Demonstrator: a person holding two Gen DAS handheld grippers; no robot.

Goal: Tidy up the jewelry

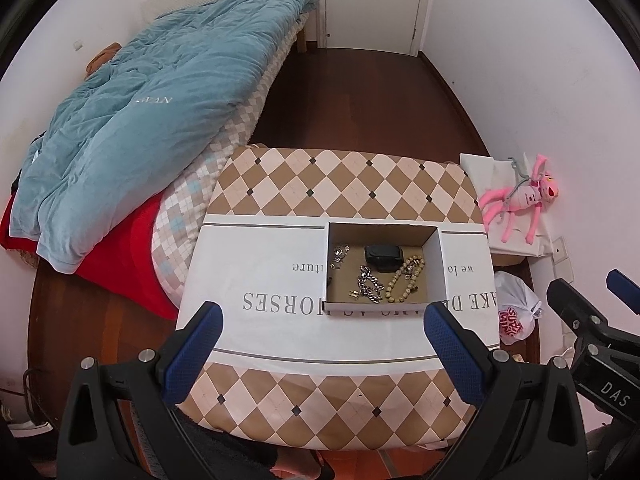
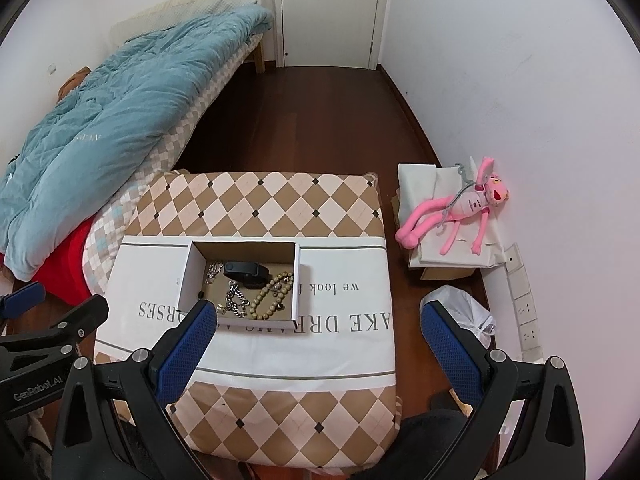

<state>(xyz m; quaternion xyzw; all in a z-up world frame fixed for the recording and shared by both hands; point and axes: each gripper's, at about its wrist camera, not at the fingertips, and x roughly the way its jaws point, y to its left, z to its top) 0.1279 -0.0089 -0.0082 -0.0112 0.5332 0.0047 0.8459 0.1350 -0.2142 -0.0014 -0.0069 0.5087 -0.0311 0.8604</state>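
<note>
the jewelry all lies in the open cardboard box (image 1: 436, 264) — silver chain (image 1: 367, 283), bead bracelet (image 1: 402, 280), black watch (image 1: 383, 256) — so the sorting looks nearly done, while the left gripper (image 1: 324, 344) and right gripper (image 2: 318, 344) hover released and empty, with bare white cloth (image 1: 260, 264) around the box.

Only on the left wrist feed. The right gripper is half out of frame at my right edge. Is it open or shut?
Observer: Open. The right gripper has its fingers spread wide and holds nothing.
Operator: Where is it relative to the box?
Observer: Near side, offset to the right. In the right wrist view its left finger overlaps the near left corner of the cardboard box.
Operator: And the other finger?
Observer: Its right finger sits past the table's edge, in front of the white plastic bag on the floor.
</note>
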